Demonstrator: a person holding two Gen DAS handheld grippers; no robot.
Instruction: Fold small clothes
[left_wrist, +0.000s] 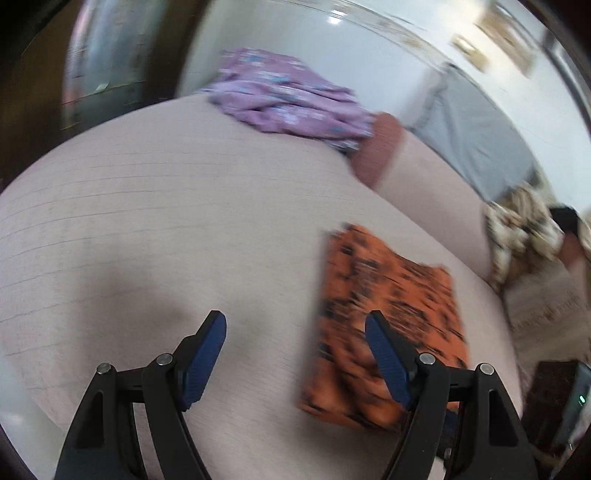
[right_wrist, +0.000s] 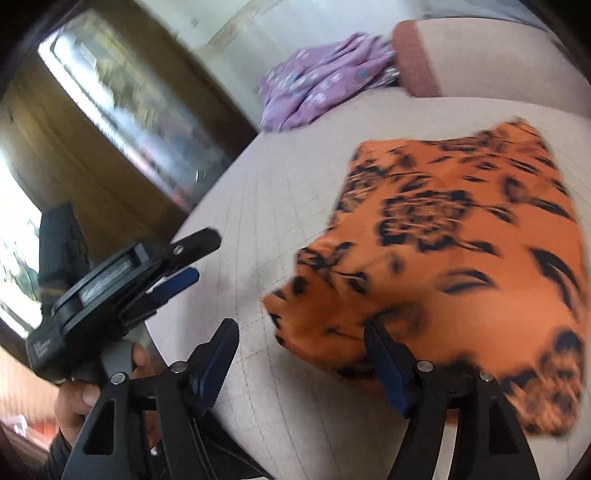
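Both claws stand released: the right claw (right_wrist: 299, 334) at the near edge of the orange cloth (right_wrist: 454, 236), the left claw (left_wrist: 295, 328) over bare bed (left_wrist: 147, 206). The cloth lies folded flat near the bed's right edge. Pressing its creases smooth would probably finish it. A purple garment (left_wrist: 284, 99) waits at the far edge; beyond is a white wall (left_wrist: 369, 48).

orange cloth (right_wrist: 461, 258) w/ blk floral print; purple garment (left_wrist: 288, 99) w/ pale flowers; beige surface (left_wrist: 184, 206)
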